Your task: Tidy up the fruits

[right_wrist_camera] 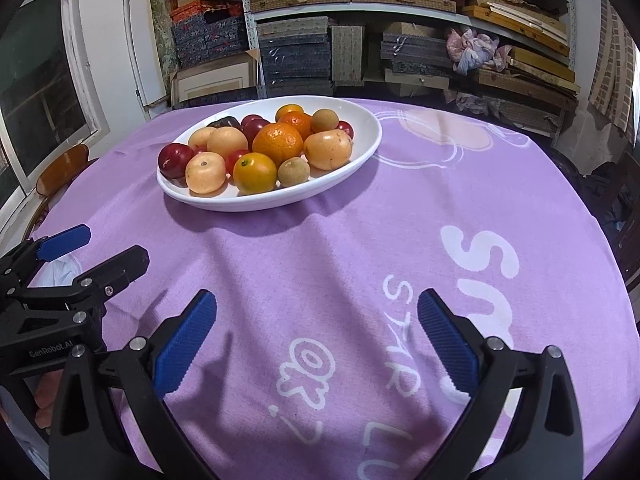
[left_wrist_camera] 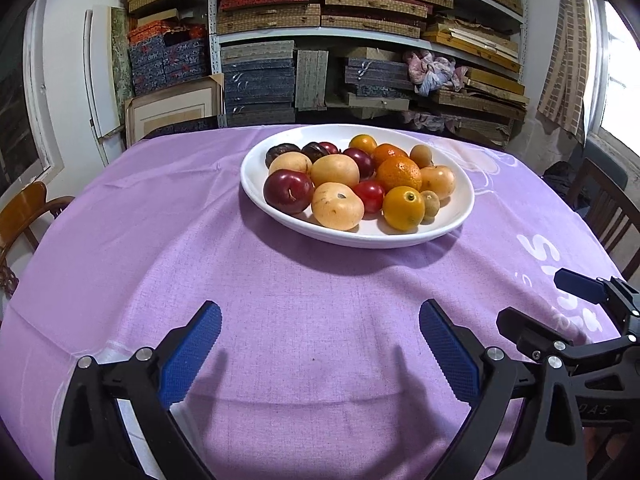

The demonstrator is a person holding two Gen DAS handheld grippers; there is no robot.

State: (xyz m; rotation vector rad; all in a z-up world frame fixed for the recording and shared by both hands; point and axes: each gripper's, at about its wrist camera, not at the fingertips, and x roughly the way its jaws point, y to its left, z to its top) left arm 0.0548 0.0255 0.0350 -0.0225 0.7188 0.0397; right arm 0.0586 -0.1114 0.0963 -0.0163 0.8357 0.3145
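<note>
A white oval plate (left_wrist_camera: pixel 256 168) (right_wrist_camera: pixel 360 120) stands on the purple tablecloth, heaped with several fruits: dark red plums (left_wrist_camera: pixel 288 191) (right_wrist_camera: pixel 175 160), pale yellow fruits (left_wrist_camera: pixel 337 206) (right_wrist_camera: pixel 205 178), oranges (left_wrist_camera: pixel 399 174) (right_wrist_camera: pixel 283 142) and small brownish fruits (right_wrist_camera: pixel 293 172). My left gripper (left_wrist_camera: pixel 320 316) hovers open over bare cloth in front of the plate, nothing between its blue pads. My right gripper (right_wrist_camera: pixel 316 304) is also open and empty, nearer the table's front. Each gripper shows at the edge of the other's view: the right gripper (left_wrist_camera: pixel 540 308) and the left gripper (right_wrist_camera: pixel 104 246).
The purple tablecloth (left_wrist_camera: pixel 320 280) (right_wrist_camera: pixel 360 240) with white lettering covers a round table. Wooden chairs (left_wrist_camera: pixel 24 216) (left_wrist_camera: pixel 608 208) stand at the left and right. Metal shelves (left_wrist_camera: pixel 360 36) packed with boxes fill the wall behind. A window (right_wrist_camera: pixel 36 88) is at the left.
</note>
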